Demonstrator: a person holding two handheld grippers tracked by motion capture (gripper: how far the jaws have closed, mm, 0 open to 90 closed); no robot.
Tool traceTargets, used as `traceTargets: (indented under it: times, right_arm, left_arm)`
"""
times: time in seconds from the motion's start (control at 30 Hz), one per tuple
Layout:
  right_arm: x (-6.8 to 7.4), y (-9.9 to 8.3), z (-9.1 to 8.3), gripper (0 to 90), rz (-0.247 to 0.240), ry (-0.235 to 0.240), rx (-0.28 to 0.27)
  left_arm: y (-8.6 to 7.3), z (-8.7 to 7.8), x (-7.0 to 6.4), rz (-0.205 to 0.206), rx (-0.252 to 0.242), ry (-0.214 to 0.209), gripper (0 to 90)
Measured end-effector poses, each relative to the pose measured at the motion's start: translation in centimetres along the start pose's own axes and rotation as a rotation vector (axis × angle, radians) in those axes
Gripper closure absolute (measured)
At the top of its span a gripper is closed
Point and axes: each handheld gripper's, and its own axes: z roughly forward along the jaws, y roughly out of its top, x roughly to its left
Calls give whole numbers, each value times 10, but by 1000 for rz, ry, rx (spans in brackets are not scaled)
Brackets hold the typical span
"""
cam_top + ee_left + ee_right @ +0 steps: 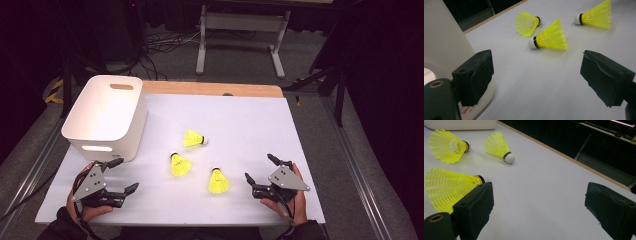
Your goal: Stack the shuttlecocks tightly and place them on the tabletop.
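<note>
Currently, your surface (250, 125) carries a white bin (107, 117) at its far left corner. Your left claw (120, 176) rests near the front edge, just in front of the bin, jaws spread and holding nothing. Your right claw (260, 172) rests at the front right, jaws likewise spread and holding nothing. Three yellow shuttlecocks (180, 165) lie between the claws, well apart from the bin, none touching another.
</note>
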Motion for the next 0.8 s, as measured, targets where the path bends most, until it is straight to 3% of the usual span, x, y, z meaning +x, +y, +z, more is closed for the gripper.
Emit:
traceTargets:
  times: [0.3, 0.53, 0.8]
  right_arm:
    - [1, 0, 8, 95, 0, -1, 29]
    - [2, 0, 12, 109, -9, 12, 37]
    - [-2, -2, 14, 118, 13, 20, 39]
  left_arm:
    - [-3, 3, -6, 21, 29, -22, 126]
    - [-2, 3, -10, 15, 24, -29, 138]
    - [4, 19, -10, 2, 32, -54, 154]
